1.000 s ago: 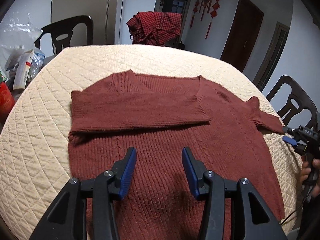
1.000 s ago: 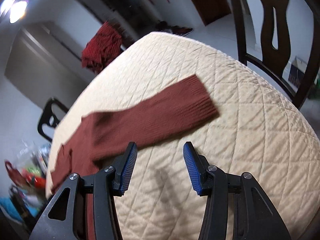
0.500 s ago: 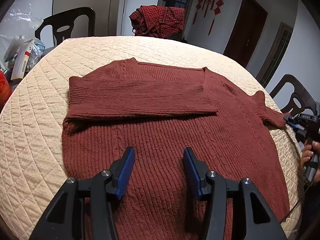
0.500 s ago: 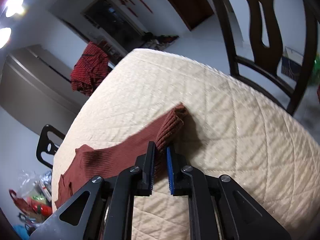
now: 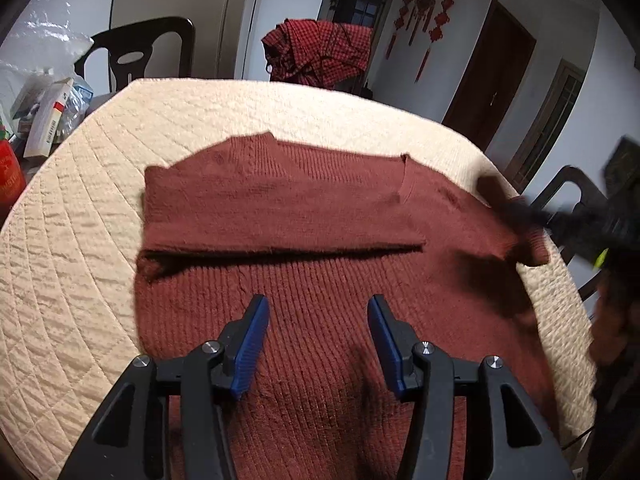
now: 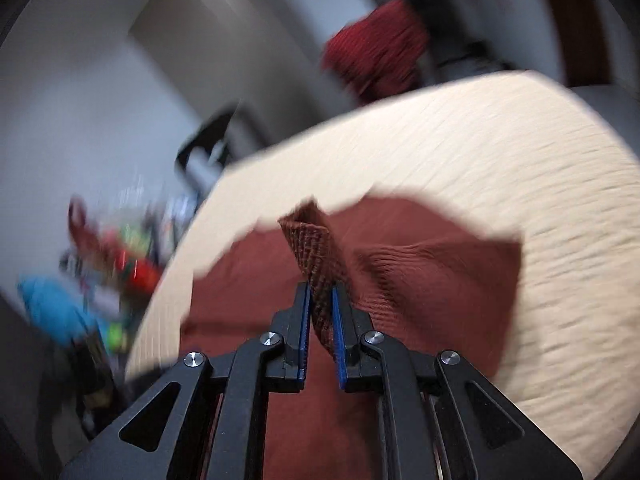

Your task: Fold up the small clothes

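Nearest us, our left gripper [image 5: 316, 344] hovers spread over the lower body of the rust sweater [image 5: 320, 280], pinching nothing. Our right gripper [image 6: 320, 320] pinches the ribbed cuff [image 6: 310, 240] of the right sleeve, the jaws easing slightly apart with the knit between the pads. The sweater lies flat on the quilted table [image 5: 80, 240]. Left sleeve [image 5: 272, 216] already folded across the chest. Remaining, we judge: lay the right sleeve over, then fold the body. Beyond the table, a checked garment [image 5: 320, 52] is draped.

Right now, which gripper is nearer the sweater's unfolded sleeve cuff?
Right. The right gripper pinches the sleeve cuff; the left gripper hangs open over the sweater body, away from it.
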Demonstrator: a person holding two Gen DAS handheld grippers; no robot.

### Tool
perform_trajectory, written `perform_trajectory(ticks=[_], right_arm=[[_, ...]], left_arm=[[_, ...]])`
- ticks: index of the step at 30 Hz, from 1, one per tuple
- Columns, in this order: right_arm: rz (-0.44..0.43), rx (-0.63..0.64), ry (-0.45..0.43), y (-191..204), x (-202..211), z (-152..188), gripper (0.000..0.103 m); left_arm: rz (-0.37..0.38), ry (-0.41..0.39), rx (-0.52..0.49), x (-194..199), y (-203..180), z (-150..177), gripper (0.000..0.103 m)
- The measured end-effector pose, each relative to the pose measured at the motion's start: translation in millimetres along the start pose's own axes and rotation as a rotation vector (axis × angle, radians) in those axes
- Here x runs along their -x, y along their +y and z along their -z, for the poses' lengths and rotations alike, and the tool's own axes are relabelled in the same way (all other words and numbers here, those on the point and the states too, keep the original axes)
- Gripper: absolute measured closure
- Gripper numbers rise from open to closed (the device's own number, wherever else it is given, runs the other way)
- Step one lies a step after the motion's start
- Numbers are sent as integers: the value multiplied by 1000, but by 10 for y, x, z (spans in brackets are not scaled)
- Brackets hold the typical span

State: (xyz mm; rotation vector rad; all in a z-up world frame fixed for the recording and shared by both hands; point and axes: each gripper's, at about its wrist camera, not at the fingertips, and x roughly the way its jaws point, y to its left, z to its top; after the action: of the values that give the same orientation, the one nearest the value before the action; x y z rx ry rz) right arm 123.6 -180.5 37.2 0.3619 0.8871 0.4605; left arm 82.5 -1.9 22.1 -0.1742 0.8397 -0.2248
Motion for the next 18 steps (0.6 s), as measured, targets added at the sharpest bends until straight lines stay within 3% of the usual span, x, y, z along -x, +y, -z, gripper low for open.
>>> perform_trajectory(ticks=[3, 8, 12, 18], right_arm=[[-26, 53, 69, 64, -153, 190, 86], [-61, 58, 24, -64, 102, 294, 86], [7, 11, -19, -257, 257, 334, 86], [25, -37, -38, -461, 378, 431, 86]], left_arm=[[15, -9, 2, 66, -4, -43, 49], [78, 7, -1, 45, -112, -133, 49], [174, 70, -26, -157, -345, -237, 49], [219, 181, -61, -654, -684, -348, 50]])
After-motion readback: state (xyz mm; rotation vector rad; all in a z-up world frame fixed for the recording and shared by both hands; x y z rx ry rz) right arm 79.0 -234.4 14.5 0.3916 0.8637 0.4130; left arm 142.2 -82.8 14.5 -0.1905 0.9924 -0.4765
